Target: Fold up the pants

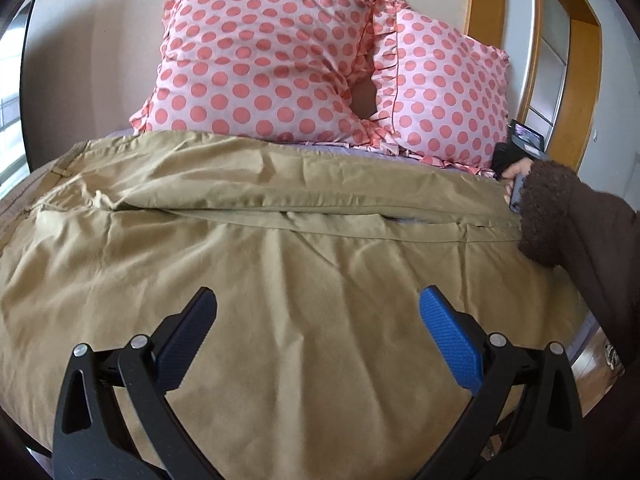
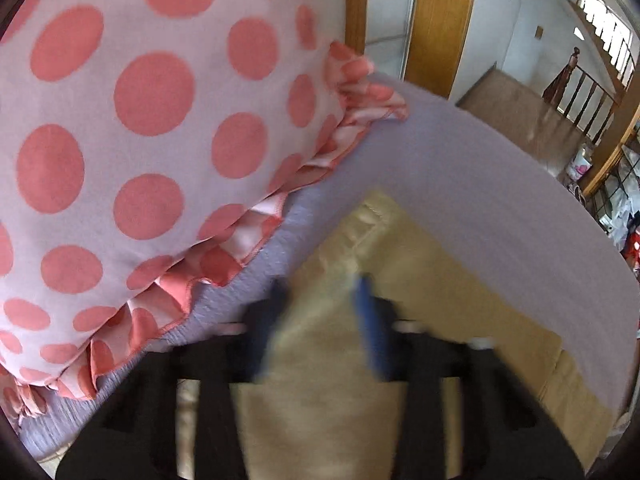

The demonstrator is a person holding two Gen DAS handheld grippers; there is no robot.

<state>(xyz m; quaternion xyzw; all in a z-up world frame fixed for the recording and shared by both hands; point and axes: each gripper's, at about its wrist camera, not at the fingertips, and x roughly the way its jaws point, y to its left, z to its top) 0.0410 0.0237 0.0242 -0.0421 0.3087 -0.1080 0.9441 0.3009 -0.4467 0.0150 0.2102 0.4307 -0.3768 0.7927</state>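
Observation:
Tan pants [image 1: 280, 248] lie spread across the bed, waistband at the far left, one leg folded lengthwise over the other. My left gripper [image 1: 318, 302] hovers open and empty just above the near leg's cloth. In the right wrist view, blurred by motion, my right gripper [image 2: 324, 292] stands over the pants' hem end [image 2: 372, 240], its fingers partly apart with tan cloth between them; I cannot tell if it grips. The right hand [image 1: 520, 176] shows at the far right of the left wrist view, at the leg ends.
Two pink polka-dot pillows [image 1: 260, 60] [image 1: 440, 92] lean at the head of the bed, the right one close to my right gripper [image 2: 120, 140]. A lilac sheet [image 2: 460, 168] covers the mattress. A wooden door frame [image 2: 440, 20] and a stair railing [image 2: 580, 92] stand beyond.

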